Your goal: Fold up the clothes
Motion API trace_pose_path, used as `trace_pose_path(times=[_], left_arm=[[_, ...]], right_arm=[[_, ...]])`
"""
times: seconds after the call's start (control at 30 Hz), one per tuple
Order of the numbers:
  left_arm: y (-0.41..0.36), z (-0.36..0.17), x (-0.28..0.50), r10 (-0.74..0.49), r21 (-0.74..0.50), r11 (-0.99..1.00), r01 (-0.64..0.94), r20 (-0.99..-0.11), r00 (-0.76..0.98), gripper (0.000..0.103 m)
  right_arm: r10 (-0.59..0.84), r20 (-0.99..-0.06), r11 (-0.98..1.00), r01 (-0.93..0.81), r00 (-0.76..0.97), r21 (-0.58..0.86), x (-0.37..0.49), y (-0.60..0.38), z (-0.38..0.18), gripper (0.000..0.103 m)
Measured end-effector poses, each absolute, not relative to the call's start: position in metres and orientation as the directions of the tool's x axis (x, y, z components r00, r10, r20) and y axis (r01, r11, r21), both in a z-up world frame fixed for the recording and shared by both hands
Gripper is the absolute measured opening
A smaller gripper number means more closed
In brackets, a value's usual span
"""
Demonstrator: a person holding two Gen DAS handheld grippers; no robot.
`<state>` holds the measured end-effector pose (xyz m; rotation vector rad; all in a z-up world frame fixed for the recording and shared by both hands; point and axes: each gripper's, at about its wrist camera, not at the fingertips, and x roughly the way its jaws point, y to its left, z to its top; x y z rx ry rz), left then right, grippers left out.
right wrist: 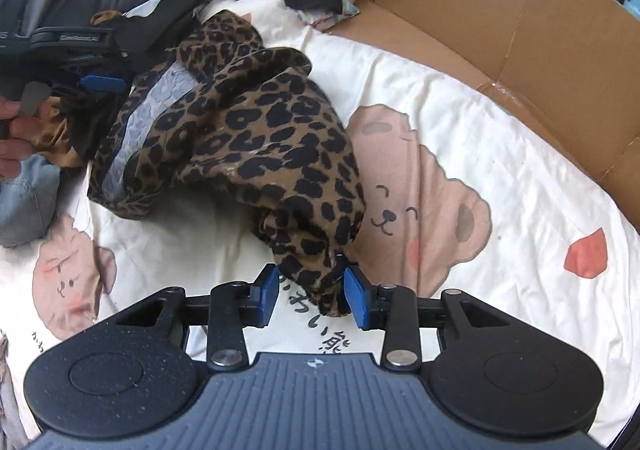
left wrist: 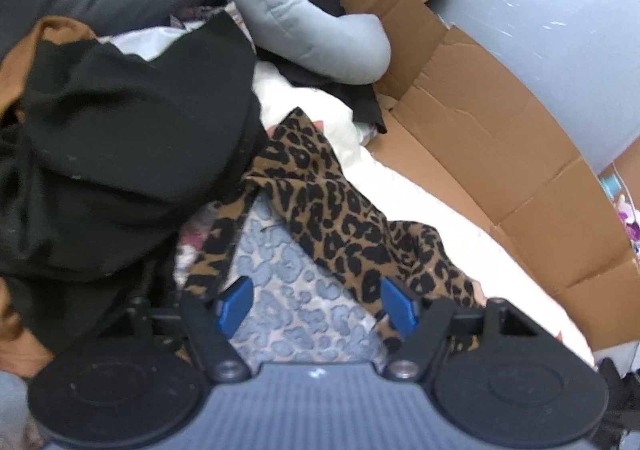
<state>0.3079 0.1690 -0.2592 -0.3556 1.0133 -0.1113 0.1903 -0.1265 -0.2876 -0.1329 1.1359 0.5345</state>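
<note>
Right gripper [right wrist: 310, 292], bottom centre of right wrist view: jaws parted, a bunched corner of the leopard-print garment [right wrist: 256, 129] between the blue pads [right wrist: 267, 290], pads not pressing — released, not grasping. Garment runs from there up toward upper left, crumpled, pale blue-grey reverse showing in a strip; lies on the cream bear-print bedsheet [right wrist: 460, 137]. Left gripper [left wrist: 316, 304], bottom centre of left wrist view: jaws wide, poised over the reverse side of the same garment; a leopard edge crosses just by its right pad [left wrist: 396, 306], no clamp seen — open.

Judgement: step in hand looks like spreading the garment flat before the first fold. To do well — regrip at true hems or corners, not at a wad; take a single layer; pull the two ends apart level along the sheet until the reverse strip vanishes.

Farther up, left view: black clothing pile [left wrist: 132, 121] at centre left, overlapping the garment's top — risk of dragging it along. Beyond, grey cushion [left wrist: 304, 13], cardboard box wall [right wrist: 500, 9] at upper right.
</note>
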Motion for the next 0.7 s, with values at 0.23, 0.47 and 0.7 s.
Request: trace_pose_path(times=[0.23, 0.47, 0.7], left_arm=[[0.147, -0.290, 0.338, -0.289, -0.379, 0.921, -0.093, -0.823, 0.489, 0.072], [0.144, -0.317, 0.362, -0.310, -0.429, 0.885, -0.181, -0.834, 0.457, 0.069], [0.147, -0.334, 0.372, -0.339, -0.481, 0.835, -0.266, -0.832, 0.439, 0.062]], right_arm=[[0.323, -0.893, 0.876, -0.457, 0.314, 0.156, 0.194, -0.126, -0.309, 0.043], [0.336, -0.889, 0.880, -0.441, 0.310, 0.179, 0.194, -0.125, -0.322, 0.043], [0.354, -0.882, 0.879, -0.433, 0.310, 0.200, 0.193, -0.124, -0.327, 0.043]])
